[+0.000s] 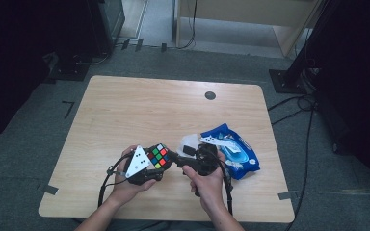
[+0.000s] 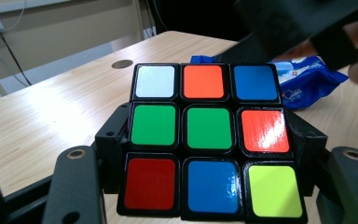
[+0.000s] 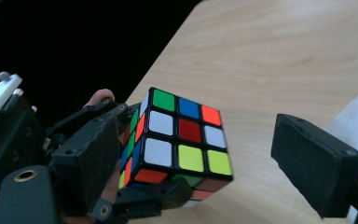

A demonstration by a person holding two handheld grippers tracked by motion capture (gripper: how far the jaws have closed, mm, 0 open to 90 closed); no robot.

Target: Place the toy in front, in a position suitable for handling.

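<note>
cube clamped in left gripper fingers | right gripper fingers apart | wipes pack closed

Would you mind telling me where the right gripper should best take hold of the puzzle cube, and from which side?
Probably the outer layer of the puzzle cube, pads on two opposite flat faces. The left gripper already clamps it from the person's left, so the free side faces the right gripper. Its open jaws straddle that side without touching. Coming straight in from the right, square to the flat faces, seems best.
</note>
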